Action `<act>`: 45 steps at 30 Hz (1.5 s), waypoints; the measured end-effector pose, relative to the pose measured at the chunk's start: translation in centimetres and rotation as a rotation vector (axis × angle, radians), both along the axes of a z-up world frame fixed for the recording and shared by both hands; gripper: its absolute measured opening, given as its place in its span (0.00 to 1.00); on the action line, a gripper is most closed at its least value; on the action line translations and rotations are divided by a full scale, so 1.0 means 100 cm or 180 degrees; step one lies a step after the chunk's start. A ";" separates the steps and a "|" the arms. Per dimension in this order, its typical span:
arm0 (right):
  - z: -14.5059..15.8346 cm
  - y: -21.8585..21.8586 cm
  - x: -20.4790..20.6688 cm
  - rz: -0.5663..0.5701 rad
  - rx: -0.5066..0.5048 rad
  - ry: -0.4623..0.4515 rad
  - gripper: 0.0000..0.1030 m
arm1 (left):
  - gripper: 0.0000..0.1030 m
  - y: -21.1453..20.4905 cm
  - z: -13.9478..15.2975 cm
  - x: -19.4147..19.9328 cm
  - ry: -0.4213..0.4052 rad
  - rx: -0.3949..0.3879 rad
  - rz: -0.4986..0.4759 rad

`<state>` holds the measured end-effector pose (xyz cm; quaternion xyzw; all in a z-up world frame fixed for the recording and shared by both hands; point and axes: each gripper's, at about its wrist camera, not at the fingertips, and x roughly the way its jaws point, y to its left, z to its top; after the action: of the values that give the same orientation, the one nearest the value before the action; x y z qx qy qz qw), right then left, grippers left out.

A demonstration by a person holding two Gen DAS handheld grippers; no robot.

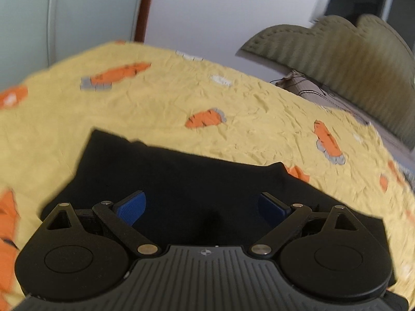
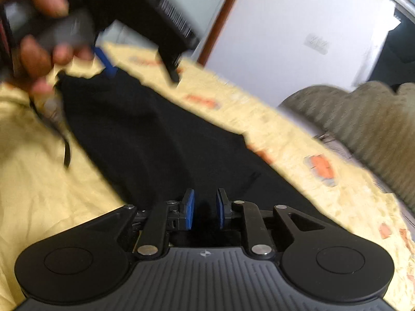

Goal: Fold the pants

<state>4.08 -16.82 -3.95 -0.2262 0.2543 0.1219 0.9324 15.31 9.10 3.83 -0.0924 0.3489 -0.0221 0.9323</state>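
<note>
Black pants lie flat on a bed under a yellow carrot-print sheet, directly ahead of and beneath both tongs. Left tongs: jaws spread wide, blue pads well apart, nothing between them, hovering just over the near edge of the cloth; from here the garment shows a straight far edge running left to right, with a corner at far left. Right tongs: jaws narrow, pads close with a small gap; dark cloth lies in line with that gap, but whether any of it is pinched cannot be told from this view. From the right wrist camera the pants stretch as a long strip away from the right tongs toward the upper left, so the long axis runs roughly from one tool to the other. At the far end of that strip the person's left hand carries the other tool, one blue pad just above the cloth's end; that view is motion-blurred. Judgement: each tool sits at its own end, so the coming fold likely turns on bringing one end along the long axis onto the other; the left side would need to close on its edge first. An olive cushioned headboard stands beyond the bed to the right.
</note>
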 end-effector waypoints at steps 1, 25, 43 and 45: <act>-0.003 0.004 0.002 0.0037 -0.0013 0.0081 0.17 | 0.92 0.004 0.003 -0.003 -0.0053 0.0086 0.0001; 0.000 0.156 -0.001 0.1392 -0.0556 -0.0418 0.24 | 0.99 0.152 -0.023 -0.027 0.0531 -0.0490 0.0497; -0.025 0.223 0.032 0.1625 -0.1135 -0.0682 0.27 | 0.98 0.176 -0.075 0.000 0.1036 -0.2298 0.0573; -0.028 0.224 0.033 0.1629 -0.1130 -0.0703 0.23 | 1.00 0.185 -0.084 0.002 0.0976 -0.2564 0.0720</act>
<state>7.39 5.54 -6.75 -0.4535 0.1038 0.2808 0.8395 15.46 27.55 -4.59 -0.4881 0.4344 -0.0403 0.7560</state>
